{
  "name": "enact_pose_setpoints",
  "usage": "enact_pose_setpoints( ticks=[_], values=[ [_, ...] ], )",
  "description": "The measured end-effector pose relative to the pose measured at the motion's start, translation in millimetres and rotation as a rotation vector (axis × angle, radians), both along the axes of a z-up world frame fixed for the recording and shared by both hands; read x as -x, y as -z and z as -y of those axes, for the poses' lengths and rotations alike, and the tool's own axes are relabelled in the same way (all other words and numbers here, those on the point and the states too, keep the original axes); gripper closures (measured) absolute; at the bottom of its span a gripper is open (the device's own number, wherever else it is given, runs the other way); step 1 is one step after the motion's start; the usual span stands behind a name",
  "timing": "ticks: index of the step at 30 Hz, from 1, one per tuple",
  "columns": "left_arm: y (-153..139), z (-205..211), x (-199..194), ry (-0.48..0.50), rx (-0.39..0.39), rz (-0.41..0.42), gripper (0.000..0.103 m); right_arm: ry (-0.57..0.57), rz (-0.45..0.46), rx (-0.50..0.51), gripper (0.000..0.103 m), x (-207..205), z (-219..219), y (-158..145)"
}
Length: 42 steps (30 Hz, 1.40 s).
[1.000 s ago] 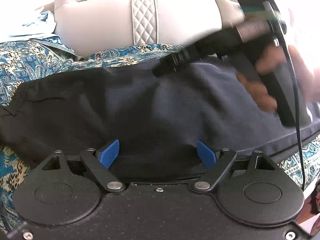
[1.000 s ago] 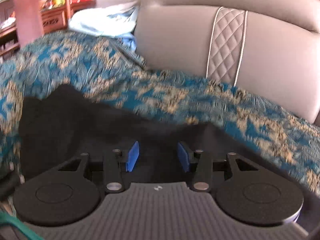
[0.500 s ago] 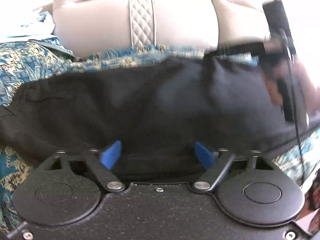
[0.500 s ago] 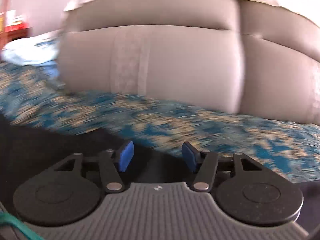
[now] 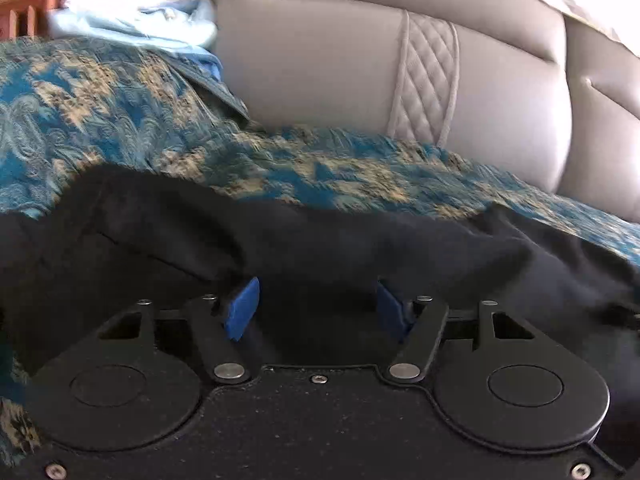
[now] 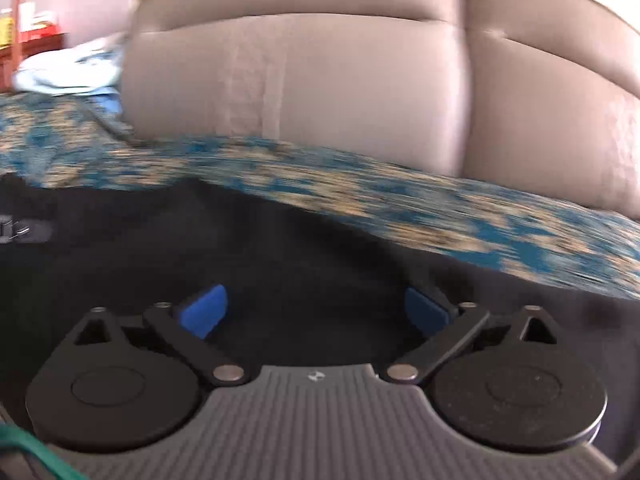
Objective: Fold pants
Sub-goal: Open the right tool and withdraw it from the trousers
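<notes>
Black pants (image 5: 320, 240) are lying spread across the blue-and-gold patterned cover (image 5: 120, 120) in front of the beige padded backrest (image 5: 320, 60), their rumpled cloth running directly under and ahead of both grippers. The left gripper (image 5: 316, 306) is closing with its blue pads (image 5: 242, 308) still apart, pants cloth bunching between them but not visibly pinched. The right gripper (image 6: 316, 312) is opening, its jaws standing wide apart over the pants (image 6: 280, 260) with nothing clamped.
</notes>
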<state>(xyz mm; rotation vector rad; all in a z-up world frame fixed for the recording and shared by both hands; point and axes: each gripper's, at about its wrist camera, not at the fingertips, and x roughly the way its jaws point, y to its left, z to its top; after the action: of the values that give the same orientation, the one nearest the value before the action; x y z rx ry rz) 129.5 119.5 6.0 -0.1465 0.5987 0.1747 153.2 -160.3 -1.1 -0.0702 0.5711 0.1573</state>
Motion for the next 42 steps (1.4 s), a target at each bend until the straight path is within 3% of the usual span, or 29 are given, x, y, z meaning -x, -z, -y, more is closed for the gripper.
enact_pose_setpoints(
  ticks=[7, 13, 17, 20, 22, 25, 29, 35, 42],
  values=[
    [9, 8, 4, -0.014, -0.092, 0.009, 0.036, 0.302, -0.019, 0.024, 0.000, 4, 143, 4],
    [9, 14, 10, -0.030, -0.113, 0.036, 0.032, 0.618, -0.036, -0.049, 0.000, 16, 265, 7],
    [10, 15, 9, -0.034, -0.118, 0.039, 0.030, 0.763, -0.029, -0.071, 0.000, 27, 318, 12],
    [11, 14, 8, -0.035, -0.115, 0.042, 0.028, 0.910, -0.053, 0.012, 0.000, 29, 345, 9],
    [11, 14, 8, -0.035, -0.113, 0.044, 0.028, 1.019, -0.048, -0.032, 0.004, 44, 363, -2],
    [12, 13, 9, -0.035, -0.113, 0.046, 0.028, 0.995, 0.090, -0.260, 0.004, 91, 376, -15],
    [12, 13, 9, -0.033, -0.113, 0.046, 0.028, 1.025, 0.147, -0.509, 0.004, 150, 379, -16],
    [12, 13, 9, -0.033, -0.113, 0.046, 0.027, 1.039, 0.173, -0.842, 0.005, 227, 343, 27],
    [11, 13, 9, -0.033, -0.112, 0.047, 0.027, 0.765, 0.150, -1.051, 0.006, 246, 241, 59]
  ],
)
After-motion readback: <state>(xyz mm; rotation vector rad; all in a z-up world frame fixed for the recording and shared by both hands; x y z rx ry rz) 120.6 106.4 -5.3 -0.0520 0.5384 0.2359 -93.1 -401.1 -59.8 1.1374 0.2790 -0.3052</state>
